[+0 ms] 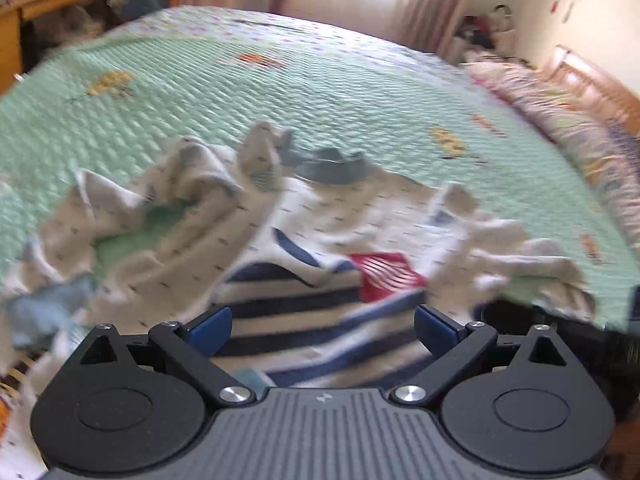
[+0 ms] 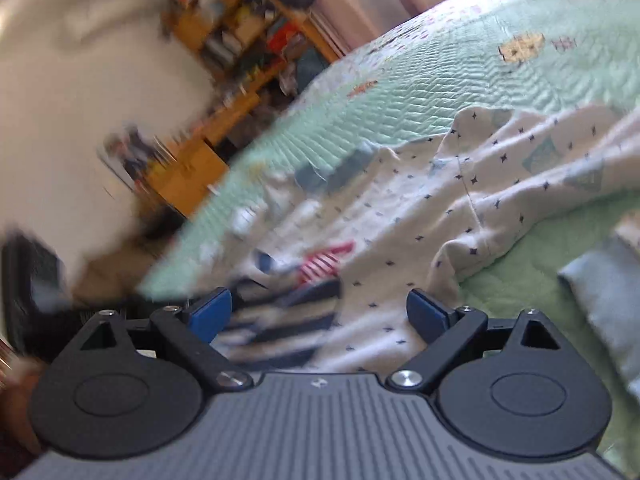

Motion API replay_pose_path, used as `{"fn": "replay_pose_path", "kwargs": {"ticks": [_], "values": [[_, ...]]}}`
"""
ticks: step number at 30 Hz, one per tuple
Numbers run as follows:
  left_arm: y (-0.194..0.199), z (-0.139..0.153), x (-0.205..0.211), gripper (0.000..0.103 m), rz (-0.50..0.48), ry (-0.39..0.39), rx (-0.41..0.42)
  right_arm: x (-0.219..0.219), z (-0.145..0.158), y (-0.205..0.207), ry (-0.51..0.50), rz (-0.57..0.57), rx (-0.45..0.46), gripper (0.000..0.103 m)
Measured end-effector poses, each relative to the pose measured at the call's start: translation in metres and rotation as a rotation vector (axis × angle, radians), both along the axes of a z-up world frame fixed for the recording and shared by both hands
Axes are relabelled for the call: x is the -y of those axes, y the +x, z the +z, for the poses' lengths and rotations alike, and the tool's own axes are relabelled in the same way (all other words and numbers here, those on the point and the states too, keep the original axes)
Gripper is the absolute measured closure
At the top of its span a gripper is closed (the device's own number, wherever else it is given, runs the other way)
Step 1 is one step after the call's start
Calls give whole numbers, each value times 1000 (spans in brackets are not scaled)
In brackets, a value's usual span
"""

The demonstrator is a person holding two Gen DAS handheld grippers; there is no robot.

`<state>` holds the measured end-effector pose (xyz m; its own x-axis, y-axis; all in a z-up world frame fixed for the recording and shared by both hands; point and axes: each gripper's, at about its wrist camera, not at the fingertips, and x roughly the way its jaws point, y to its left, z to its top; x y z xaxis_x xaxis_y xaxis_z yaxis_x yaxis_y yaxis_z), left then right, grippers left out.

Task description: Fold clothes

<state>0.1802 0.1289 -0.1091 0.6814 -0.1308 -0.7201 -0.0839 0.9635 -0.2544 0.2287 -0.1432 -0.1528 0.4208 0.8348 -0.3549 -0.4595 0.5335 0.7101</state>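
Clothes: we see a heap on the quilt [image 1: 320,92], a white printed garment [image 1: 168,256] spread crumpled over it and a striped top [image 1: 288,320] at the near edge, with a red patch [image 1: 386,276] on it.
Left gripper [image 1: 322,326]: we have its jaws wide apart, nothing between the pads; the striped top lies straight ahead and below, just beyond the tips.
Right gripper [image 2: 318,312]: jaws wide apart too, gripping nothing; under its gap the striped top [image 2: 280,328] meets the white garment [image 2: 460,200].
Which way the cloth lies: from our left gripper the white garment runs across the view, side to side; from our right it stretches away toward the upper right.
Long axis: we judge it crosswise to the left jaws, but the crumpling and the blur leave this unsure.
Nearer hand: both hang close over the striped top; we cannot tell which is closer.
Next move, as we judge: come down and pinch one edge each, well apart along that axis.
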Motion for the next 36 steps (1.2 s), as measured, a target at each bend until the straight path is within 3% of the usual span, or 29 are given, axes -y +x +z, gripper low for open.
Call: {"fn": "replay_pose_path", "kwargs": {"ticks": [6, 9, 14, 23, 25, 30, 33, 36], "values": [[19, -22, 17, 5, -38, 14, -54, 12, -6, 3, 160, -13, -89, 9], [28, -30, 23, 1, -38, 51, -69, 13, -11, 8, 138, -36, -125, 9], [43, -32, 31, 1, -73, 146, -72, 8, -9, 5, 85, -64, -100, 9], [113, -29, 9, 1, -90, 189, -92, 12, -13, 10, 85, -74, -118, 9], [130, -29, -6, 1, -33, 161, -115, 11, -12, 11, 83, -71, -119, 9], [133, -14, -36, 8, 122, -50, -87, 13, -15, 12, 101, -69, -128, 9], [108, 8, -21, 9, 13, -90, -11, 17, -16, 13, 125, -74, -137, 9], [81, 10, -4, 1, -113, -106, -10, 25, -16, 12, 178, -99, -140, 9]]}}
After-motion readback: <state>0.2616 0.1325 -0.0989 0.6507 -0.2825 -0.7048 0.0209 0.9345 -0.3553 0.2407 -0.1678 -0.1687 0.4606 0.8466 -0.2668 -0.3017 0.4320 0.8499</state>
